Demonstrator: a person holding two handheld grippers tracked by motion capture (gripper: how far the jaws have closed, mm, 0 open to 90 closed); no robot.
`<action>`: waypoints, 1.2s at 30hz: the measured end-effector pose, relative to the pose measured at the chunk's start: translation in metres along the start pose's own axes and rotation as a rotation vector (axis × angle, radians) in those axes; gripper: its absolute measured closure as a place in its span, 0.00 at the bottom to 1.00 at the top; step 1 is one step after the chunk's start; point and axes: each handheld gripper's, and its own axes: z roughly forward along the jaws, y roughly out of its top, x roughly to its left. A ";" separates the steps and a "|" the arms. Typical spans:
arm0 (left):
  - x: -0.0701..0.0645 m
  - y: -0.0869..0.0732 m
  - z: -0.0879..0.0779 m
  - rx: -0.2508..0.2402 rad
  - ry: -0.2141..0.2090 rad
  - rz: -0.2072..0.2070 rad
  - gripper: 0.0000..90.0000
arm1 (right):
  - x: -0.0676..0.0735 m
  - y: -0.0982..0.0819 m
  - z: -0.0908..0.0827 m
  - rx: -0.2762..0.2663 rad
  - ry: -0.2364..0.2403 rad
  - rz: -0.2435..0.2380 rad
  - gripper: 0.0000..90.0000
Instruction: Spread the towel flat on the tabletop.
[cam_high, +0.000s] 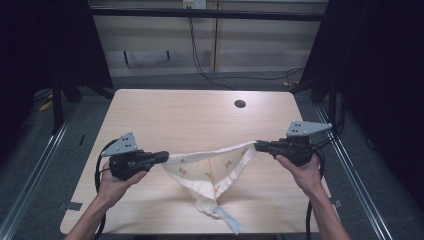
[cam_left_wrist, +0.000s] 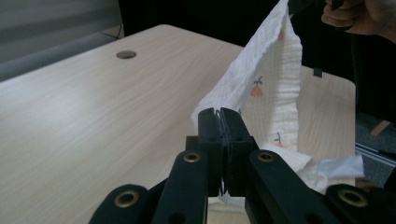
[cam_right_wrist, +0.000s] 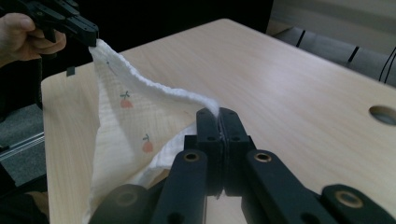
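1. We see the left gripper (cam_high: 165, 156) clamped on one corner of a white muslin cloth (cam_high: 210, 170) printed with small orange fruits
2. We see the right gripper (cam_high: 257, 146) pinching the opposite corner, jaws closed on the fabric
3. The cloth hangs stretched between the two above the wooden table (cam_high: 200, 115), its top edge sagging a little
4. Its lower part droops to the tabletop near the front edge, bunched there
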 end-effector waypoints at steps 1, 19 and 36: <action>0.000 0.003 -0.001 -0.012 0.000 0.000 0.98 | 0.000 0.005 -0.003 -0.007 -0.007 -0.010 0.99; -0.018 0.049 -0.028 -0.098 0.026 0.087 0.98 | 0.014 0.055 -0.038 -0.034 -0.034 -0.084 0.99; -0.031 0.059 -0.064 -0.130 0.054 0.132 0.98 | 0.064 0.067 -0.068 -0.133 -0.019 -0.177 0.99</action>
